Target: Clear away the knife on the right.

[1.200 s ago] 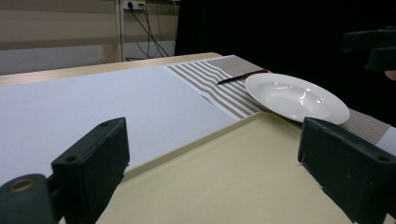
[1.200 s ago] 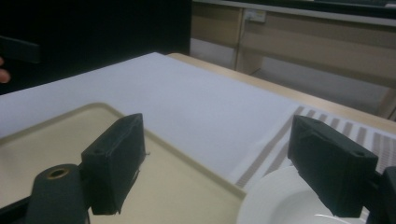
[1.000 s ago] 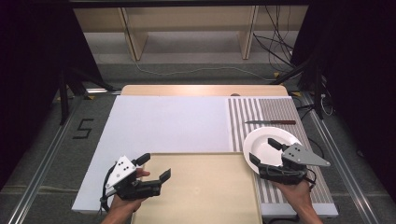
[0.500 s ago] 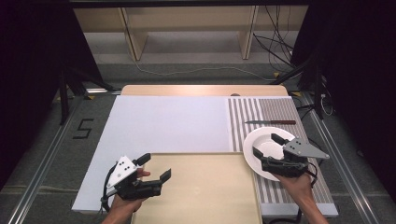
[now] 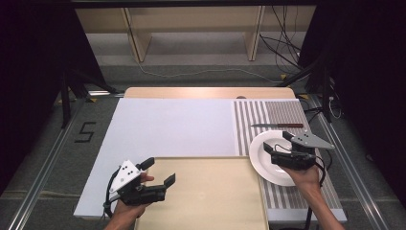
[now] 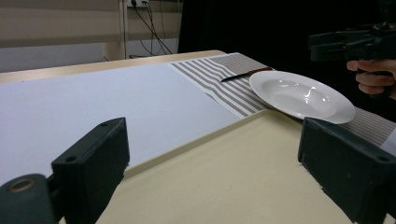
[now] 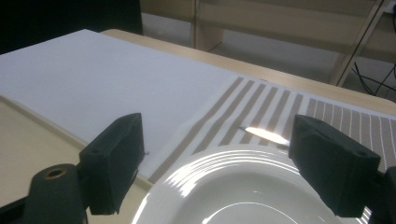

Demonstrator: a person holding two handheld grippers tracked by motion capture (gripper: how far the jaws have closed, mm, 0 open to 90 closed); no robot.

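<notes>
A white plate lies on the striped placemat at the right, its left rim by the beige tray. My right gripper hovers open over the plate, nothing between its fingers. In the right gripper view the gripper frames the plate and a knife blade beyond it. My left gripper is open over the tray's near left corner. The left gripper view has the gripper above the tray, with the plate ahead to the right.
A dark-handled knife lies on the placemat just past the plate. A white mat covers the table's left and middle. Shelving and cables stand beyond the far edge. The right hand's gripper shows above the plate in the left gripper view.
My right gripper has shifted a little farther from the person over the plate, still open. The left gripper has stayed where it was.
</notes>
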